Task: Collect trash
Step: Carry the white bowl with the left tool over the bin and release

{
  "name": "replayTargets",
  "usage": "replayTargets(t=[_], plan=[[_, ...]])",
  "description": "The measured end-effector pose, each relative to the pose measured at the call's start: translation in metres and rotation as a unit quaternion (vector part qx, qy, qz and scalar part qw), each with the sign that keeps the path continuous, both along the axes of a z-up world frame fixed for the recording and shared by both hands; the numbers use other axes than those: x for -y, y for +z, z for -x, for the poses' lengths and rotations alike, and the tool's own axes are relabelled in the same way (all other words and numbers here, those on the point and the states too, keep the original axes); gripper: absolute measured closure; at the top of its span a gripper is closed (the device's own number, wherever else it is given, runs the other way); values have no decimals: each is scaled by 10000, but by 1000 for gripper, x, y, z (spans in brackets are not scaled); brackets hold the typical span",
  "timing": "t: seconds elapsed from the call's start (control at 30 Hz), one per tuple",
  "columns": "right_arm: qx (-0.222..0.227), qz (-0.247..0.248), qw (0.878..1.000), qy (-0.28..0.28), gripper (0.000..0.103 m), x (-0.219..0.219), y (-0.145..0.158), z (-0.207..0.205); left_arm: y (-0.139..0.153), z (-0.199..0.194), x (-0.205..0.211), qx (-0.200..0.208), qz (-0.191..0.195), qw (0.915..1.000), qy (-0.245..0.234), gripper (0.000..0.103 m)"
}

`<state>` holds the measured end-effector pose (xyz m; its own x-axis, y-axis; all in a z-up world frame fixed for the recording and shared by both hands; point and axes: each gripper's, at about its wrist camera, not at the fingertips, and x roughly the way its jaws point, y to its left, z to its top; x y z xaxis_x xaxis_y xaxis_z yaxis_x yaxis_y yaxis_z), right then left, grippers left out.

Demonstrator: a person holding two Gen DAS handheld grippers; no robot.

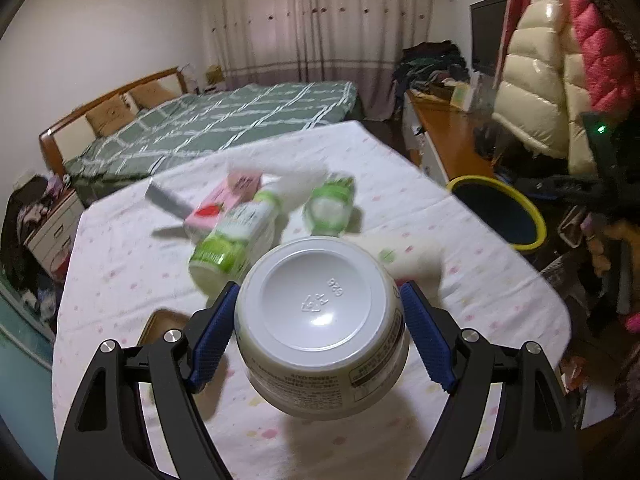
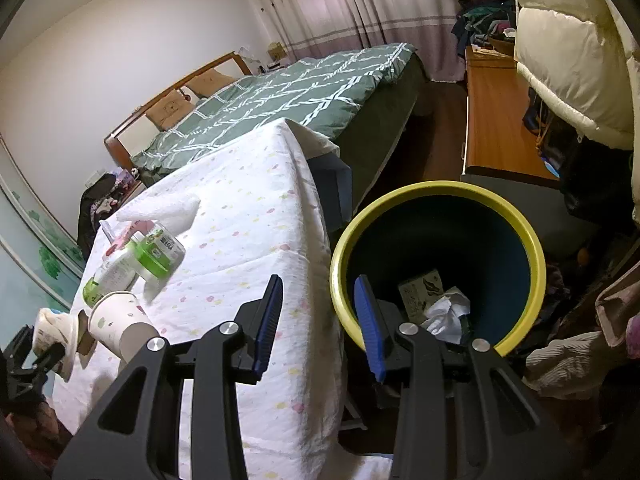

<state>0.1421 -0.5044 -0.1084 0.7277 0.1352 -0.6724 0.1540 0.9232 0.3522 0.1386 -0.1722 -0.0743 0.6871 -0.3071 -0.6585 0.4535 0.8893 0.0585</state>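
Observation:
My left gripper (image 1: 320,312) is shut on a white plastic cup (image 1: 320,320), held bottom-forward above the table; it also shows at the left edge of the right wrist view (image 2: 54,332). Two green-labelled bottles (image 1: 236,240) (image 1: 330,208), a pink carton (image 1: 228,200) and a paper cup (image 2: 116,320) lie on the white dotted tablecloth (image 2: 248,208). My right gripper (image 2: 318,304) is open and empty, above the table's edge and the rim of the yellow-rimmed dark bin (image 2: 536,240). The bin (image 1: 536,216) holds crumpled paper (image 2: 444,316) and a small box (image 2: 420,288).
A bed with a green plaid cover (image 2: 300,92) stands beyond the table. A wooden desk (image 2: 496,116) and hanging puffer jackets (image 2: 572,60) are at the right. White crumpled tissue (image 2: 168,210) lies on the table's far side. Clothes clutter the floor by the bin.

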Motion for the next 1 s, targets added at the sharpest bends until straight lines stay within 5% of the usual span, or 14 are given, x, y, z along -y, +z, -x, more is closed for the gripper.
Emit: replayTargets(t=[0.47, 1.0], plan=[[146, -68, 9985, -531, 67, 42, -3, 43, 28, -32, 124, -10, 211, 9930, -1159, 23], [68, -49, 9955, -947, 67, 85, -24, 92, -32, -80, 330, -541, -364, 9766, -2051, 23]])
